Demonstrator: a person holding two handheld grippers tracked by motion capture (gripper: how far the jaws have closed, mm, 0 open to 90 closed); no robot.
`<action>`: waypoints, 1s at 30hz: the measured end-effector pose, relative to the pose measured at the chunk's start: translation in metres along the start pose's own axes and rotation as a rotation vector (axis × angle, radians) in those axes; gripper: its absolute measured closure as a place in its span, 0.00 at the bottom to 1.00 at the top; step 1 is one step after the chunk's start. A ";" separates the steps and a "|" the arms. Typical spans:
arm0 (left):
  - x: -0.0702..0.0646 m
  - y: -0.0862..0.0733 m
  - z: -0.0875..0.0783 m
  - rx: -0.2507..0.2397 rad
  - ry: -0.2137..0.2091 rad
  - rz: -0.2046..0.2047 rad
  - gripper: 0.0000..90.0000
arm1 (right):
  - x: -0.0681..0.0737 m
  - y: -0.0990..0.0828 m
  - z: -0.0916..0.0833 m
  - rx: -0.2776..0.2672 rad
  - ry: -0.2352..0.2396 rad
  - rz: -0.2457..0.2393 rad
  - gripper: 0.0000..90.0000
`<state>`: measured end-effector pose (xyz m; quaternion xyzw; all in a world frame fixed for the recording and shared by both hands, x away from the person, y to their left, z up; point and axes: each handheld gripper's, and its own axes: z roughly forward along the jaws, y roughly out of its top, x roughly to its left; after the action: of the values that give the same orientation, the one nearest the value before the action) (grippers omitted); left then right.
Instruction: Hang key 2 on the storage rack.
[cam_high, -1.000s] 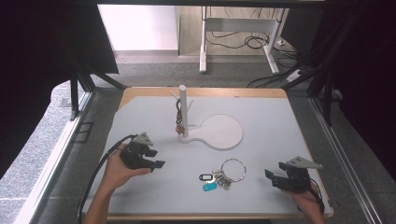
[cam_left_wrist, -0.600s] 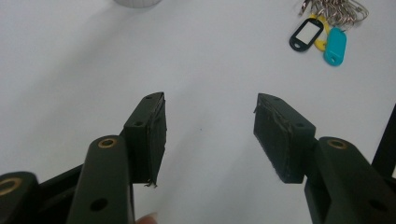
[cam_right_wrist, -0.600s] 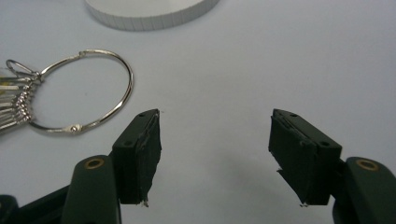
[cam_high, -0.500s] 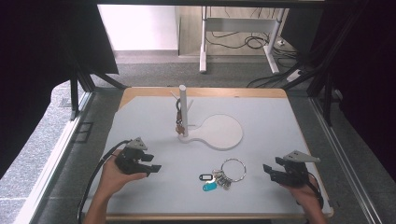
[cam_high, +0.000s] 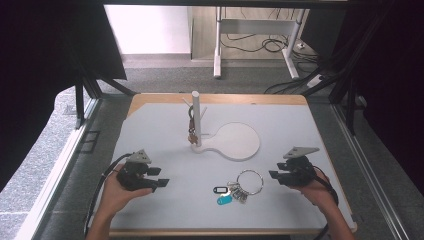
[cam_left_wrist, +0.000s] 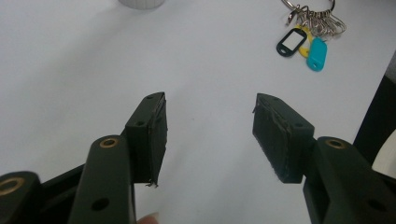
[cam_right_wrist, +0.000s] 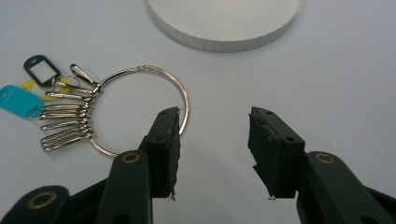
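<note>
Both hands low at the near edge of the white table top (cam_high: 165, 135), one gripper either side. The left gripper (cam_high: 159, 177) sits near-left, jaws spread wide with nothing between them, aimed right across bare surface toward the key ring (cam_high: 249, 181); from its own view the coloured tags (cam_left_wrist: 306, 46) lie well off at the far right. The right gripper (cam_high: 275, 176) is near-right, jaws just as wide and empty, and it is the closer one: in its own view the big wire ring (cam_right_wrist: 140, 107) lies flat just beyond its left jaw tip, keys (cam_right_wrist: 65, 123) fanned out to the left with a teal tag (cam_right_wrist: 16, 100) and a black tag (cam_right_wrist: 41, 70). Farther back stands the white peg stand (cam_high: 196, 117), a small bunch hanging on its post, its round base (cam_high: 235, 141) beside it. My read: the ring lies flat between the grippers so that either can reach it, and the stand's pegs look like the likely home for it.
</note>
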<state>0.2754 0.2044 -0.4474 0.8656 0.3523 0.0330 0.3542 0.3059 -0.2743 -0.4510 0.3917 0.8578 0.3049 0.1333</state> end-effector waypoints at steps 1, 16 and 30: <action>0.000 0.000 0.000 -0.002 0.000 0.000 0.50 | 0.001 0.004 0.003 0.018 0.003 -0.007 0.62; -0.005 -0.004 -0.003 -0.023 -0.020 -0.005 0.50 | 0.011 0.038 0.033 0.208 0.044 -0.067 0.73; -0.006 -0.005 -0.004 -0.017 -0.012 -0.004 0.50 | 0.019 0.047 0.061 0.381 0.038 -0.093 0.83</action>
<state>0.2669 0.2059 -0.4468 0.8622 0.3514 0.0302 0.3636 0.3493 -0.2109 -0.4686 0.3641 0.9195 0.1378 0.0545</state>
